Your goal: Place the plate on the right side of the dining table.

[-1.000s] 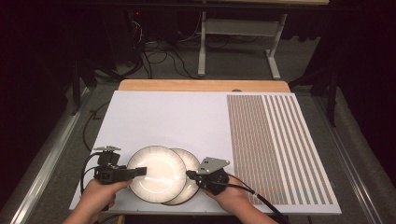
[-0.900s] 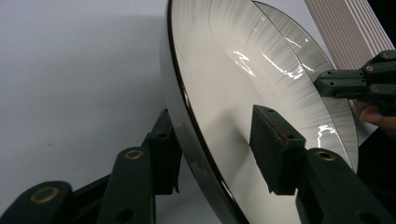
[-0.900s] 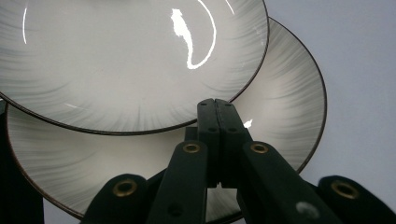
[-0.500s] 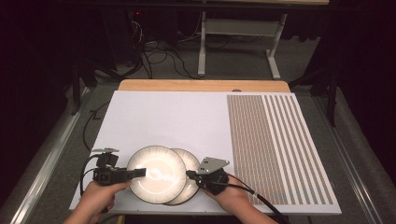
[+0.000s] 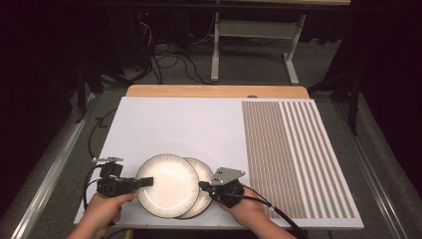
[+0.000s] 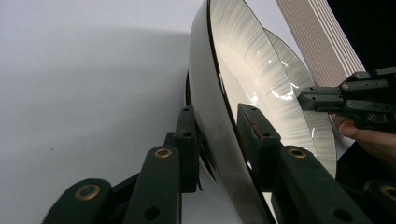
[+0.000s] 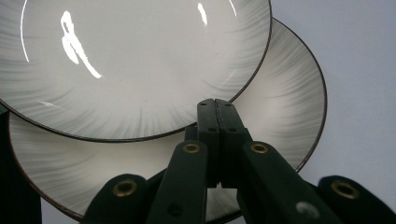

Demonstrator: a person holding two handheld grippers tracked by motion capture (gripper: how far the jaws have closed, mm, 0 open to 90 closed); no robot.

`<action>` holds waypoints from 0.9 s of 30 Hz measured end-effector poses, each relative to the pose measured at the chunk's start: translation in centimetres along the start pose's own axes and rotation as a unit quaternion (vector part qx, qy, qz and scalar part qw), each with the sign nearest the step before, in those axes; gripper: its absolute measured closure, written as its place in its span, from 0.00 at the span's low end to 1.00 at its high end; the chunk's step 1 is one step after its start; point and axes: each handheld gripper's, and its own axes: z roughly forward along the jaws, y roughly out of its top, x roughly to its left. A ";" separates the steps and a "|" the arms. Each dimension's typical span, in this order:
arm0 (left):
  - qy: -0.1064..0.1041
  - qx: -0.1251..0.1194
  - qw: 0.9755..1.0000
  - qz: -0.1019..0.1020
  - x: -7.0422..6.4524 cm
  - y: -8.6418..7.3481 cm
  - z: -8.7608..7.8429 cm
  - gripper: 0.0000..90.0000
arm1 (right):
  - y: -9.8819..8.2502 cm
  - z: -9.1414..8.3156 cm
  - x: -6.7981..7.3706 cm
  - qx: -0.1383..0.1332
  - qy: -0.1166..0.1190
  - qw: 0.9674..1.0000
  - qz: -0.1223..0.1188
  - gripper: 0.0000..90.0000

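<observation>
Left gripper [image 6: 219, 135] has just been closing and now pinches the top plate's [image 5: 169, 184] near-left rim, so lift it slowly and level. Right gripper [image 7: 215, 109], jaws together, rests on the lower plate [image 5: 201, 196]; press there so it stays on the white mat [image 5: 174, 124].

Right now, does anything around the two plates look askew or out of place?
Yes: the top plate sits off-centre on the lower plate, shifted left rather than nested. The left tool has just been closing on its rim; the right tool is shut, over the lower plate. No chips or spills visible.
</observation>
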 end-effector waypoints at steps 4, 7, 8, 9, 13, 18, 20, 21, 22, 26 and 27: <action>-0.002 -0.009 1.000 0.004 -0.2 0.2 -0.1 0.81 | 0.1 -0.2 -0.2 -0.002 -0.003 1.000 0.001 1.00; 0.001 -0.017 1.000 0.010 -0.5 0.3 -0.2 0.83 | 0.1 -0.3 -0.2 -0.007 -0.003 1.000 0.004 1.00; 0.001 -0.021 1.000 0.011 -0.6 0.4 -0.2 0.83 | 0.1 -0.3 -0.2 -0.008 -0.005 1.000 0.002 1.00; 0.001 -0.024 1.000 0.013 -0.6 0.4 -0.2 0.84 | 0.1 -0.4 -0.3 -0.008 -0.005 1.000 0.003 1.00; -0.004 -0.031 0.999 0.015 -0.6 0.4 -0.3 0.85 | 0.1 -0.6 -0.4 -0.012 -0.008 1.000 0.006 1.00; -0.012 -0.050 0.998 0.021 -0.7 0.3 -0.5 0.86 | 0.2 -0.9 -0.6 -0.019 -0.009 1.000 0.011 1.00; -0.014 -0.060 0.998 0.026 -0.9 0.1 -0.7 0.87 | 0.3 -1.1 -0.7 -0.023 -0.008 1.000 0.012 1.00; -0.014 -0.063 0.997 0.028 -1.0 0.1 -0.7 0.87 | 0.3 -1.3 -0.7 -0.025 -0.008 1.000 0.014 1.00; -0.015 -0.067 0.997 0.031 -1.1 0.1 -0.8 0.88 | 0.4 -1.5 -0.8 -0.030 -0.006 0.999 0.015 1.00; -0.012 -0.083 0.995 0.046 -1.7 -0.1 -0.9 0.89 | 0.5 -1.9 -0.9 -0.037 -0.006 0.999 0.017 1.00; -0.011 -0.084 0.995 0.050 -1.8 -0.1 -0.9 0.89 | 0.5 -2.0 -0.9 -0.040 -0.007 0.999 0.019 1.00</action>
